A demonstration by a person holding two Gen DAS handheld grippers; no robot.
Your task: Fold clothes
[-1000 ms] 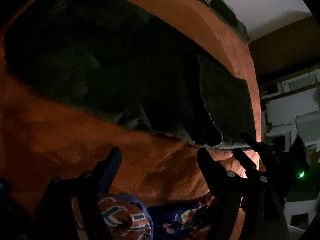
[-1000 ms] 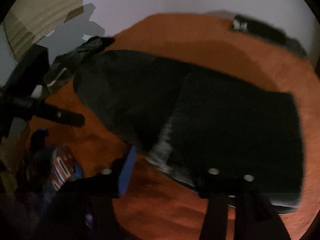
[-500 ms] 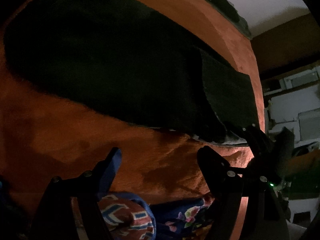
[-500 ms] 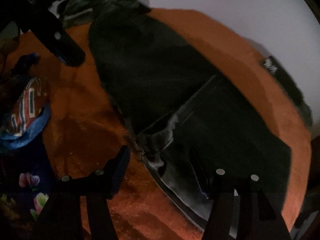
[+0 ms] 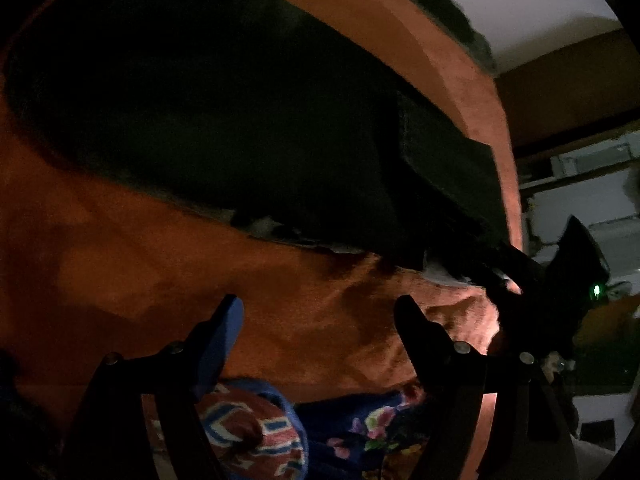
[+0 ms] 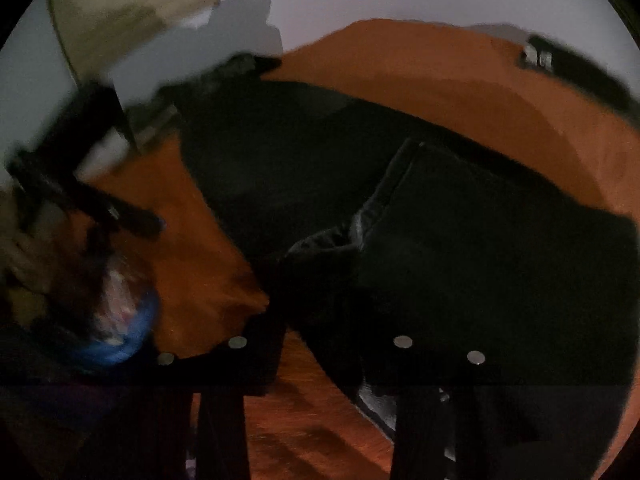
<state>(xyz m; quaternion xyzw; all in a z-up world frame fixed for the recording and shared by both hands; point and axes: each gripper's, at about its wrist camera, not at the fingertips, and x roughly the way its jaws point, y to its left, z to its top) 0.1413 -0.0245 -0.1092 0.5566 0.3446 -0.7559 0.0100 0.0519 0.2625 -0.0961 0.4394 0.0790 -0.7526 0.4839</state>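
Dark trousers [image 5: 240, 120] lie spread across an orange blanket [image 5: 120, 260], one end folded over on the right. My left gripper [image 5: 318, 308] hovers open over bare blanket just short of their near edge, nothing between its fingers. My right gripper [image 6: 328, 320] sits at the near right edge of the trousers [image 6: 440, 240]; its jaws are closing and a bunched ridge of dark fabric stands between them. From the left wrist view, the right gripper [image 5: 516, 280] shows at the trousers' pale-lined corner. The right wrist view is blurred.
Patterned and floral clothes [image 5: 248, 432] are heaped at the blanket's near edge below my left gripper. A small dark item [image 5: 432, 4] lies at the far edge by the white wall. A grey garment [image 6: 224, 76] is crumpled at the far left. Pale furniture [image 5: 580, 168] stands on the right.
My right gripper dropped onto the trousers' near edge and its jaws narrowed around the fabric, which now bunches up. The left gripper has stayed put and open.
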